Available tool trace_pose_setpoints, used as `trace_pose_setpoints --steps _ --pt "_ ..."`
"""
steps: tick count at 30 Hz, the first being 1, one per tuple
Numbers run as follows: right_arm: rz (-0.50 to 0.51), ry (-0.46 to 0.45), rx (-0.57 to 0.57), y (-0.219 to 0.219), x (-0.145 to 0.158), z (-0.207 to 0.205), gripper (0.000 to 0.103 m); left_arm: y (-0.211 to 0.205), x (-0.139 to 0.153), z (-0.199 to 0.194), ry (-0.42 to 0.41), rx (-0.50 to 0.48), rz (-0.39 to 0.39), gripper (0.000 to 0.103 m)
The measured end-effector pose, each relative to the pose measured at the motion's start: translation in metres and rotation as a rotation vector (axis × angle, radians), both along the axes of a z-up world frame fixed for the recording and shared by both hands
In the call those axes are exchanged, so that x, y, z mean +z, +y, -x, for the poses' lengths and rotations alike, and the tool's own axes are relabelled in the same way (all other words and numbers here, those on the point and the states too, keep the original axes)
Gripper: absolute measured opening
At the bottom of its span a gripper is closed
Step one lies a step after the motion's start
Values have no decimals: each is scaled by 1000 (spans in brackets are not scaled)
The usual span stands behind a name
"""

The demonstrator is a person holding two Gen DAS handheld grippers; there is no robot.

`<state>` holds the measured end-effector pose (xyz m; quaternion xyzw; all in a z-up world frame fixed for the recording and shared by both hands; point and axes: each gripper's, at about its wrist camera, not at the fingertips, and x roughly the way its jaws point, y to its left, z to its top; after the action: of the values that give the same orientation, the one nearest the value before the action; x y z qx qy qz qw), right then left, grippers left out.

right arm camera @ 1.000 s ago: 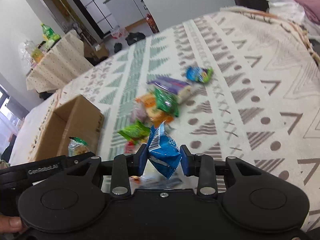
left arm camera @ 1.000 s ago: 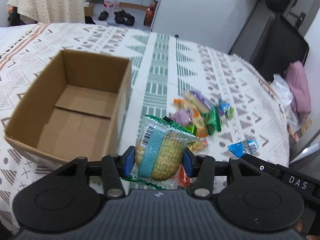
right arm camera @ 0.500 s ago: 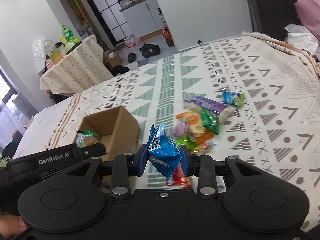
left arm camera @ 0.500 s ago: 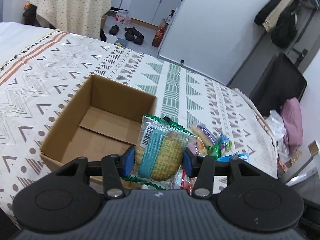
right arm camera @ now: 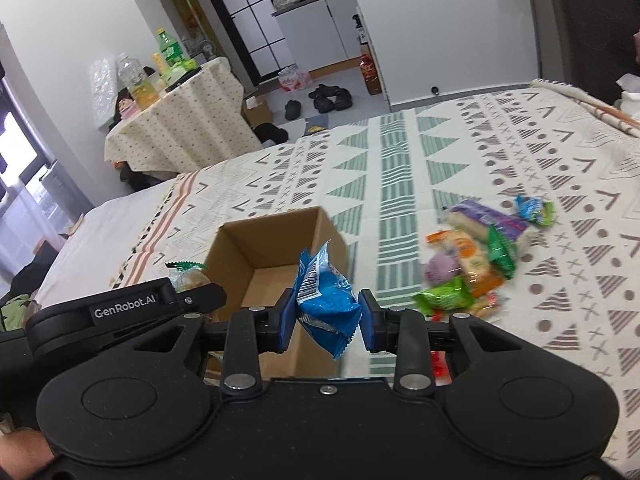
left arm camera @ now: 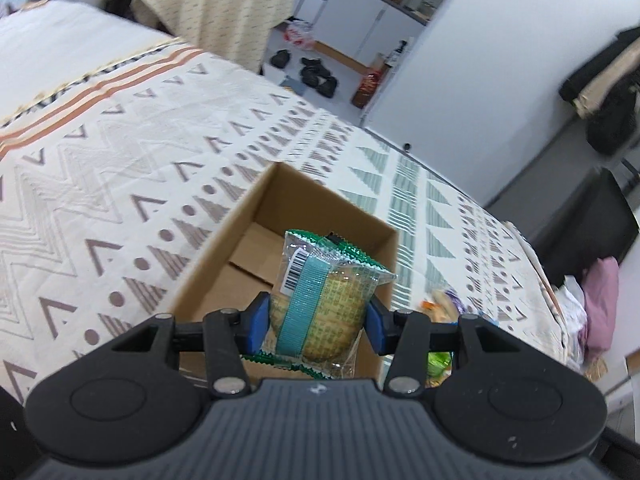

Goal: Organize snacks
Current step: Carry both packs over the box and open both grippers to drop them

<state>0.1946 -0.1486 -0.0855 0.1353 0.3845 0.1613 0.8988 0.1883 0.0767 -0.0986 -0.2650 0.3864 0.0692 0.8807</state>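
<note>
Snacks lie in a little heap (right arm camera: 476, 264) on a bed cover (right arm camera: 400, 184) with grey, green and orange shapes on it. The heap has green, orange, purple and blue packs in it, and it sits to the right of a brown cardboard box (right arm camera: 256, 248). The box is open at the top and its floor (left arm camera: 244, 268) is bare cardboard. The left gripper (left arm camera: 318, 322) squeezes a clear cake pack (left arm camera: 320, 300) between its two blue pads (left arm camera: 256, 320). The cake pack has a teal stripe, a bar code and a green zigzag edge, and a round yellow cake shows inside. It hangs right over the near part of the box. The right gripper (right arm camera: 323, 320) pinches a blue snack bag (right arm camera: 326, 300) between its own blue pads (right arm camera: 285, 320). The blue bag is crinkled and stands up tall, with a bar code on the side. It hangs over the near right corner of the box, close to the rim. In the right wrist view the left gripper (right arm camera: 188, 286) shows beside the box on its left, with the cake pack (right arm camera: 188, 276) peeking above it. Far behind the bed stands a small table with a spotted cloth (right arm camera: 176, 128) and bottles (right arm camera: 168, 50) on top. Dark shoes (right arm camera: 324, 98) lie on the floor near white cupboards (right arm camera: 320, 28).
</note>
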Motion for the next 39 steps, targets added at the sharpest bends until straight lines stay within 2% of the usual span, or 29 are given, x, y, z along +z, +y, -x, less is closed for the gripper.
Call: trace_pose_setpoints --steps 14,21,26,31,34,36,39 --pt "17 55 44 54 -13 -21 32 45 -28 -9 61 122 84 48" --pt "2 86 52 67 -21 -29 32 50 -34 -13 74 148 99 55" --pt "-16 87 57 70 -16 -35 33 49 -31 -10 75 166 101 63" --pt "-49 90 59 65 -9 -35 40 42 -28 -9 78 167 75 70" --pt "-43 82 36 55 -5 -31 47 35 -25 -10 79 158 66 79" --pt "-37 83 14 45 -3 -27 49 28 -23 -10 84 138 55 85" --pt "-12 84 -10 29 -2 -21 56 13 -21 -11 94 92 40 87"
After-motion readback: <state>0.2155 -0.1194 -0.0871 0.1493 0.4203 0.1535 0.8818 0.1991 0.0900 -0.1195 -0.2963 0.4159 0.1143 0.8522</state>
